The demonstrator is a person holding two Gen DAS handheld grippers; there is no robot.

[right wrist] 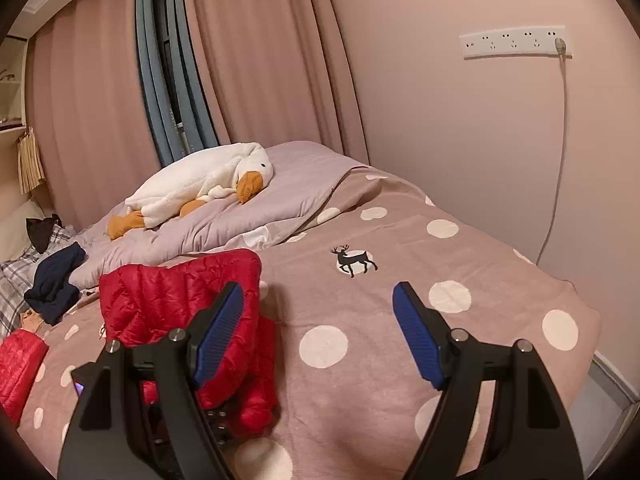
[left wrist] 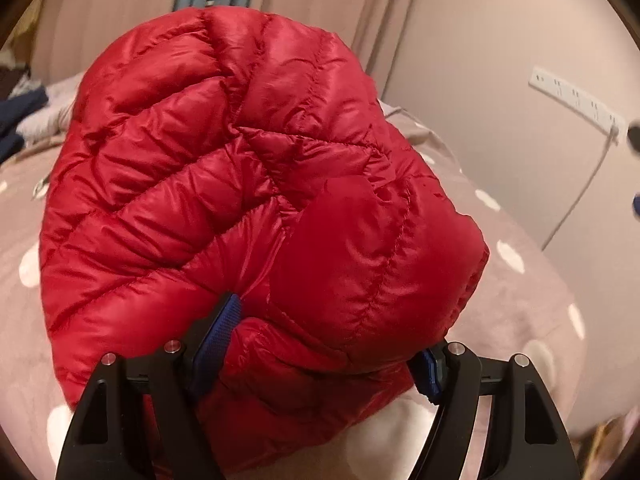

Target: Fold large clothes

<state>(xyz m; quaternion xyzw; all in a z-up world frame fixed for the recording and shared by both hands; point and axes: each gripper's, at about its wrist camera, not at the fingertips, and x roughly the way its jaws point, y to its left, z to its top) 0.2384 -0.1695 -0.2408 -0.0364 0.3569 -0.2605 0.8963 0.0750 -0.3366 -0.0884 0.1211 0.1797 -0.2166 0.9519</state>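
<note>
Red quilted down jacket lies bundled on the polka-dot bedspread, partly folded; its near end bulges between the blue pads of the left gripper. Those jaws stand wide, one pad against the fabric, the other largely hidden behind it; whether they press or merely flank the bundle cannot be told. Right gripper hovers over bare bedspread just right of the jacket, jaws apart, nothing between them. Judged step: mid-fold, bundle set down or being re-gripped. Next move calls for a firm hold on a loose edge; slippery, puffy shell likely springs open unless pressed flat. Plush goose lies well clear.
</note>
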